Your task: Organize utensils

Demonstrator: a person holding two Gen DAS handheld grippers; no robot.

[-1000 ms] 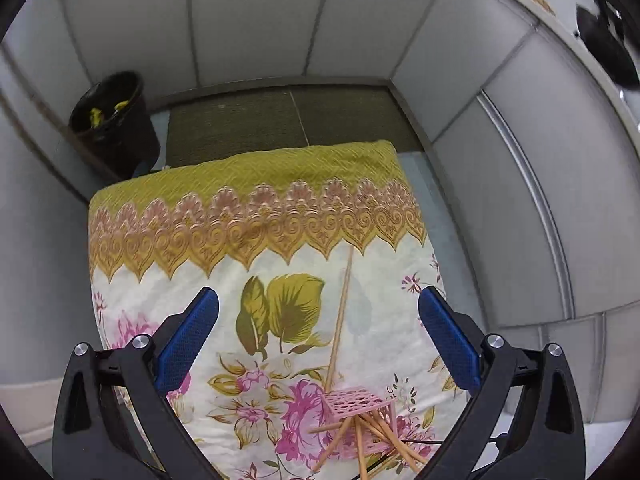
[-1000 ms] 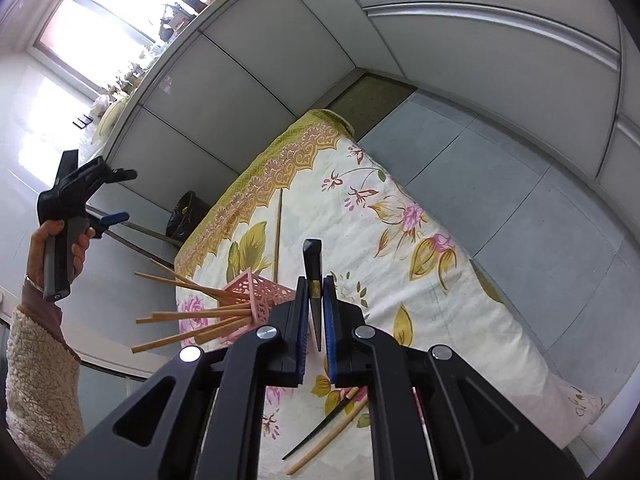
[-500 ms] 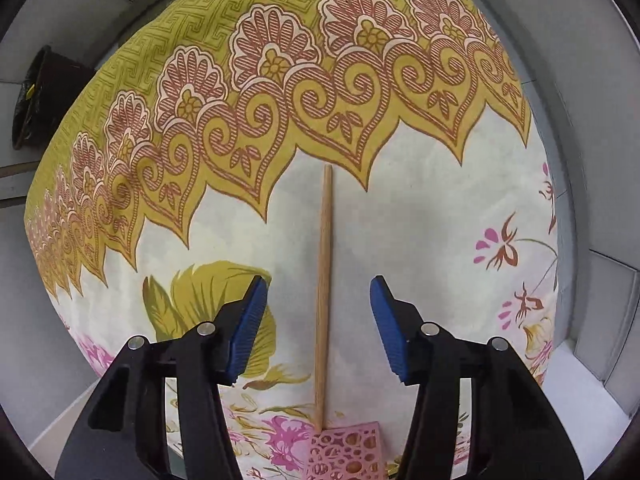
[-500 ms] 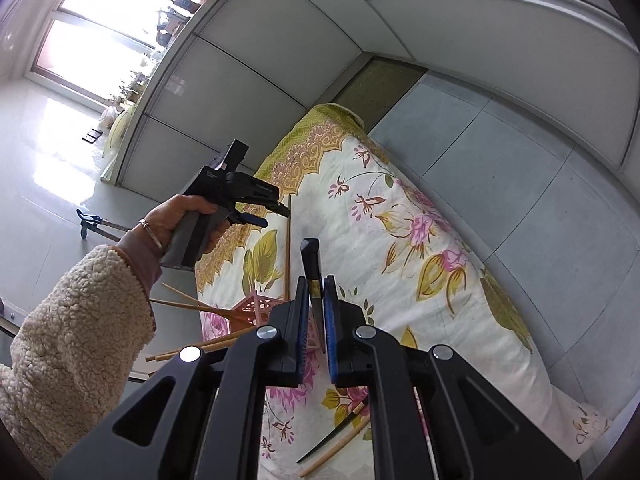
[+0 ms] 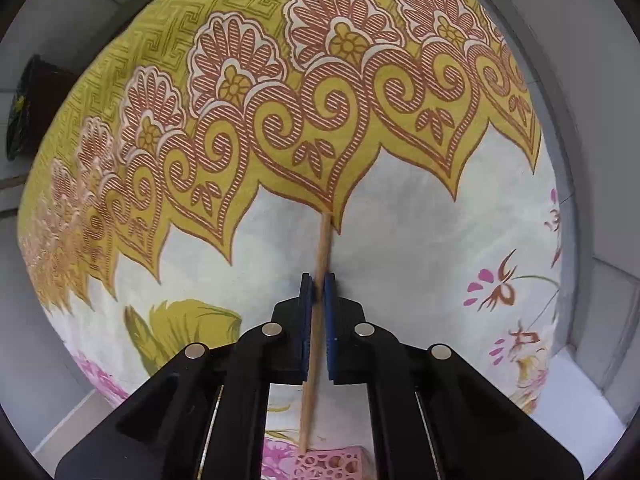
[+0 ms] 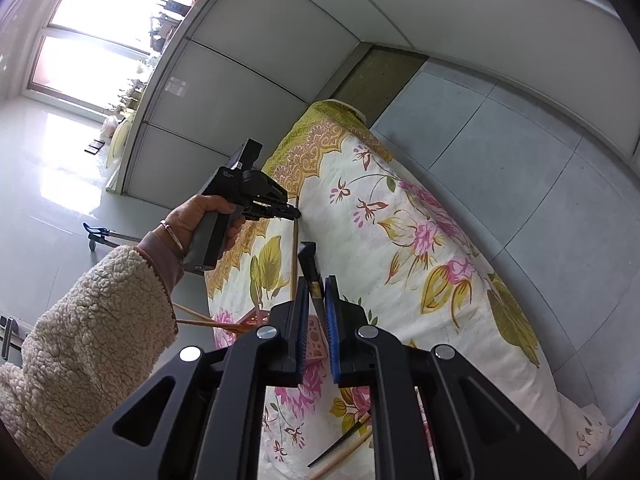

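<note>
Wooden chopstick [image 5: 320, 264]: centre of frame, lying on the floral bench cloth [image 5: 420, 240].
Left tongs [image 5: 318, 292]: clenched on the wooden chopstick.
Right tongs [image 6: 317, 300]: clamped on a black chopstick [image 6: 310, 264].
Pink holder [image 5: 328, 466]: bottom centre.

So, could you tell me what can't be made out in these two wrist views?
- Pink holder: left wrist view, cut off by the bottom edge; right wrist view, behind the right gripper.
- Wooden chopstick: middle hidden between the left gripper pads.
- Black chopstick: lower part hidden inside the right gripper.
</note>
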